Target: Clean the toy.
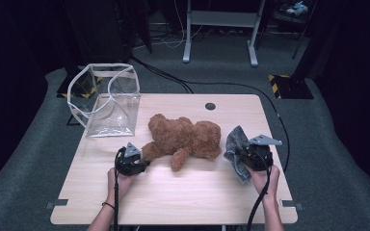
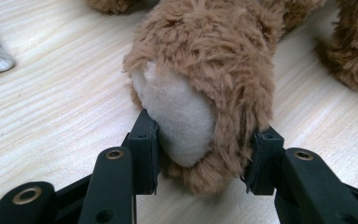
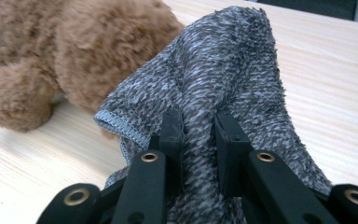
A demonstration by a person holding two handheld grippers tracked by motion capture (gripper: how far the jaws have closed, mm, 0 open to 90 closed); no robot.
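Observation:
A brown teddy bear (image 1: 185, 137) lies across the middle of the wooden table (image 1: 173, 197). My left gripper (image 1: 137, 163) is shut on the teddy bear's leg (image 2: 205, 93), its two pads pressing the cream-soled foot from both sides. A grey knitted cloth (image 1: 236, 144) hangs at the bear's right side, lifted off the table. My right gripper (image 1: 250, 156) is shut on that cloth (image 3: 214, 93), with a fold pinched between its jaws, and the bear (image 3: 70, 51) lies just beyond it.
A clear plastic bag (image 1: 108, 98) with white edging stands open at the table's back left corner. A round cable hole (image 1: 210, 106) sits near the back edge. Black cables trail from both grippers toward me, and a metal stand (image 1: 219, 29) is on the floor beyond.

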